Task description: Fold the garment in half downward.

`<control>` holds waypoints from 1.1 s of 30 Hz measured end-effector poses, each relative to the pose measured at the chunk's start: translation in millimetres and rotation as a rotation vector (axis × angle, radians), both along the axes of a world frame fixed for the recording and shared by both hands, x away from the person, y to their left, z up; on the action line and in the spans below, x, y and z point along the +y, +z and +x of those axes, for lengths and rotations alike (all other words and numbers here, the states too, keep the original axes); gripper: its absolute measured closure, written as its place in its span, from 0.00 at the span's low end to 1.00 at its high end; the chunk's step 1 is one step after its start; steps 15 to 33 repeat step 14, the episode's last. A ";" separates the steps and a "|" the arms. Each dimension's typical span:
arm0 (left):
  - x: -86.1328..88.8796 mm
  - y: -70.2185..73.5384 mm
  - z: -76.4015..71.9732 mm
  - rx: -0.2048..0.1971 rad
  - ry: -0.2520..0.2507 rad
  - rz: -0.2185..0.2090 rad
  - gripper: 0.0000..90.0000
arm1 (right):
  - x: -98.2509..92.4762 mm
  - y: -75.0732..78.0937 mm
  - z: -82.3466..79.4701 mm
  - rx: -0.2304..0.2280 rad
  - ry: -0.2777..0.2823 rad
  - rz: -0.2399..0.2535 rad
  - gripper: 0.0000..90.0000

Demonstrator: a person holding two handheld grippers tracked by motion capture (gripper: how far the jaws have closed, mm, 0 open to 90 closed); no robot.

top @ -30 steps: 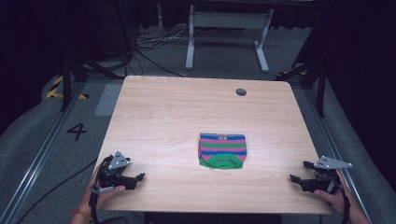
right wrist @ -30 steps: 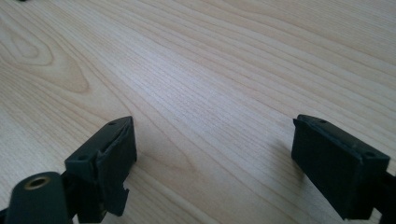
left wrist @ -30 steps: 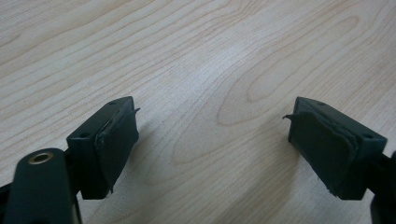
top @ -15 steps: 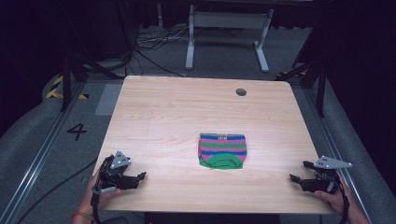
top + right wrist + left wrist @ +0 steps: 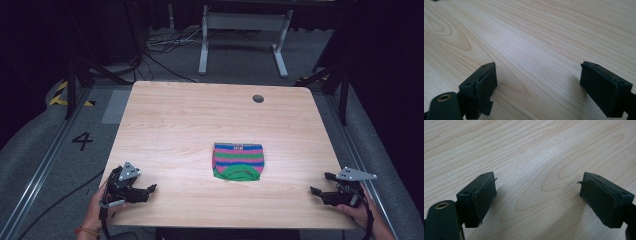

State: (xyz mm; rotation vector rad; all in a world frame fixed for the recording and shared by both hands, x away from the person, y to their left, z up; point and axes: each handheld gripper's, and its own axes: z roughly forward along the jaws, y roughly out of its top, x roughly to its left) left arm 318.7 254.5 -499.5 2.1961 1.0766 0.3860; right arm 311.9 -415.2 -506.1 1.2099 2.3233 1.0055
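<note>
A small folded knitted cloth (image 5: 238, 161) with pink, blue and green stripes lies flat on the wooden table (image 5: 200, 120), a little right of centre and toward the near edge. My left gripper (image 5: 149, 190) rests at the near left corner and points right, toward the cloth. Its jaws are open over bare wood (image 5: 536, 185). My right gripper (image 5: 319, 184) sits at the near right corner and points left, open as well, with nothing between its pads (image 5: 537, 67). Both grippers are well away from the cloth.
A round cable hole (image 5: 258, 98) sits near the table's far right edge. Behind the table stands a white metal frame (image 5: 242, 22) with cables on the grey floor. A floor mark "4" (image 5: 82, 140) lies to the left.
</note>
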 end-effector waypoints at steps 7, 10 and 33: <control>-5.0 -0.9 3.6 0.023 0.056 0.014 0.05 | -0.3 -0.1 -0.2 -0.003 0.000 -0.001 0.16; -6.8 -1.2 4.7 0.029 0.068 0.017 0.02 | -0.7 0.0 0.4 -0.001 0.005 -0.001 0.16; -7.4 -1.3 5.7 0.032 0.069 0.017 0.00 | -0.9 -0.1 1.1 -0.004 0.000 -0.001 0.17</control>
